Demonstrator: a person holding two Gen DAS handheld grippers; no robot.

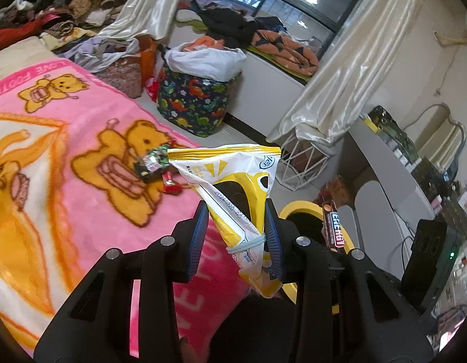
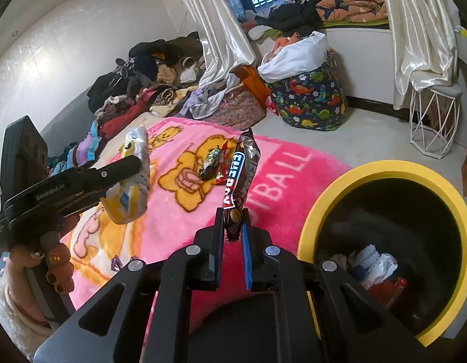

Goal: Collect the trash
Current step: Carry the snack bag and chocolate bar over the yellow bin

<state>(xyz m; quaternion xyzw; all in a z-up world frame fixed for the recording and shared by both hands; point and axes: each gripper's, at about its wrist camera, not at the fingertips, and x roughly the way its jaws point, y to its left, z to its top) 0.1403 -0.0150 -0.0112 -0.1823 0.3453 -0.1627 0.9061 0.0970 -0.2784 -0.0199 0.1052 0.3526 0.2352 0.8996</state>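
My left gripper (image 1: 236,216) is shut on a white and yellow snack bag (image 1: 233,178) and holds it above the pink bear blanket (image 1: 82,139). It also shows in the right wrist view (image 2: 129,178). My right gripper (image 2: 233,227) is shut on a brown Energy bar wrapper (image 2: 241,169), upright, just left of the yellow-rimmed black trash bin (image 2: 393,169). The wrapper also shows in the left wrist view (image 1: 333,224), over the bin's rim (image 1: 299,207). A green foil wrapper (image 2: 210,163) and a red wrapper (image 2: 222,175) lie on the blanket.
The bin holds crumpled paper (image 2: 375,263) and red scraps. A dinosaur-print basket (image 2: 309,96) and a white wire stool (image 2: 434,121) stand on the floor beyond. Piles of clothes (image 2: 148,84) lie at the bed's far end. Curtains hang by the window.
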